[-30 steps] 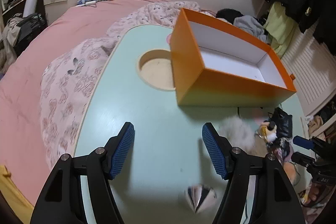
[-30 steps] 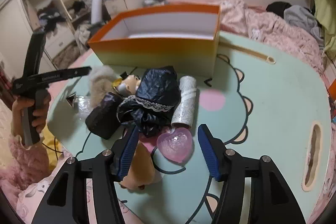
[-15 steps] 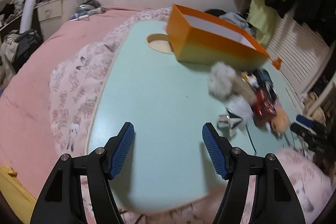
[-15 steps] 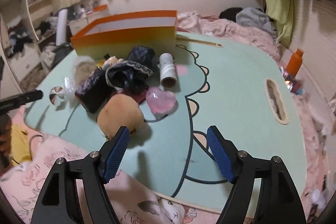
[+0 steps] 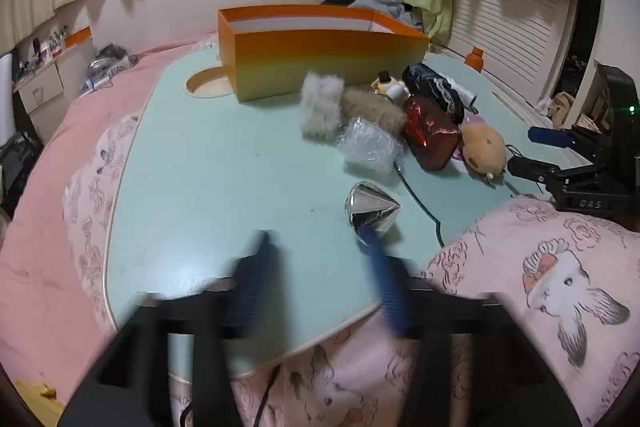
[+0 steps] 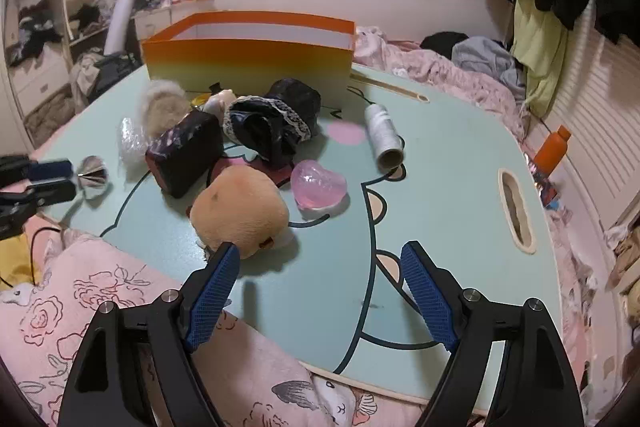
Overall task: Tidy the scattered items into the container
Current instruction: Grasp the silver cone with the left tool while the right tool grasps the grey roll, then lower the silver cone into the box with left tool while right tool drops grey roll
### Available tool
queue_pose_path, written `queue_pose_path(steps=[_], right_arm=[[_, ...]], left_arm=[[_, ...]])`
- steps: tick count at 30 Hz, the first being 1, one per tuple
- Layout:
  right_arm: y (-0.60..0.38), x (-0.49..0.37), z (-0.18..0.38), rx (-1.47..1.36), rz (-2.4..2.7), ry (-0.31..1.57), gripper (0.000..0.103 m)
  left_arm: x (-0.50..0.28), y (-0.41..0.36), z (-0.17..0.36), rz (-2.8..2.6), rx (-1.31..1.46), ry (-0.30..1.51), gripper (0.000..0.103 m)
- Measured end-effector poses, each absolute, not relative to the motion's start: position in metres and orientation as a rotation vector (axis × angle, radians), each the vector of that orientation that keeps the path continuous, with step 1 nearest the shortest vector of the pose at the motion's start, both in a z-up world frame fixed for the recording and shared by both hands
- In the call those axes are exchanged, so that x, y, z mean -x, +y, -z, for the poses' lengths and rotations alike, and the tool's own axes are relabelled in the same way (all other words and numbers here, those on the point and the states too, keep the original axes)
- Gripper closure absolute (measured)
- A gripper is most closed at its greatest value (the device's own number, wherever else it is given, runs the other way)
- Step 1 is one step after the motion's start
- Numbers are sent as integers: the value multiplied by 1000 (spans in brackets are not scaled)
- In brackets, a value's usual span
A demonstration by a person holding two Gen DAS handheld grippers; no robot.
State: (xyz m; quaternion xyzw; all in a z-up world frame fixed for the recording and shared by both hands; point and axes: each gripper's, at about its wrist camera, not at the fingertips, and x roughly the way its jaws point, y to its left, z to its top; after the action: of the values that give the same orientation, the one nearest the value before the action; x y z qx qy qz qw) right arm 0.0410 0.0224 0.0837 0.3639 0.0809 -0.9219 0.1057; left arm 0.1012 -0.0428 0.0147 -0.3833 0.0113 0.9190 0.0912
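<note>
Lying alone near the table's front edge, the silver cone-shaped ornament is being approached by the left gripper, whose jaws are closing. They are blurred, and one finger is seen just at the ornament's near side, but whether anything is yet pinched cannot be told. Further back, the remaining items are heaped together: a grey fur piece, a crumpled clear wrapper, a dark red pouch and a tan plush, with a pink heart beside it. The orange box is stood behind the heap, apparently unfilled.

The first pick is judged to be in hand — a firm hold on the slippery cone is called for before lifting. The right gripper is held low before the plush, its jaws opening with nothing between them.
</note>
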Motion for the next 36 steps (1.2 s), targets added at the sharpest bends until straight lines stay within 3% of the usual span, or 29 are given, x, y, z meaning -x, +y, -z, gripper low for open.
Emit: queue_pose_path(steps=[5, 10, 11, 12, 13, 17, 19, 20, 22, 36], right_arm=[[42, -36, -90, -1055, 2687, 81, 20], [106, 2, -109, -938, 2913, 95, 20], [115, 19, -107, -978, 2902, 63, 26], [123, 40, -104, -1024, 2854, -2, 40], [126, 55, -102, -1053, 2820, -45, 48], [112, 99, -95, -1160, 2854, 99, 51], [109, 112, -86, -1222, 2853, 143, 52], [111, 112, -86, -1204, 2846, 103, 55], [114, 112, -85, -1202, 2811, 34, 76], [99, 45, -115, -963, 2735, -70, 80]], left_arm=[[-93, -39, -12, -2693, 1100, -72, 72], [-91, -19, -7, -2662, 1062, -41, 51], [-91, -16, -7, -2665, 1053, -42, 50], [-91, -14, -6, -2667, 1043, -48, 50], [-91, -13, -6, -2667, 1026, -61, 50], [-86, -10, -4, -2676, 992, -76, 52], [-84, -9, -4, -2688, 997, -66, 69], [-84, -10, -4, -2686, 997, -71, 73], [-84, -13, -4, -2677, 996, -95, 74], [-90, -17, -13, -2692, 941, -101, 74]])
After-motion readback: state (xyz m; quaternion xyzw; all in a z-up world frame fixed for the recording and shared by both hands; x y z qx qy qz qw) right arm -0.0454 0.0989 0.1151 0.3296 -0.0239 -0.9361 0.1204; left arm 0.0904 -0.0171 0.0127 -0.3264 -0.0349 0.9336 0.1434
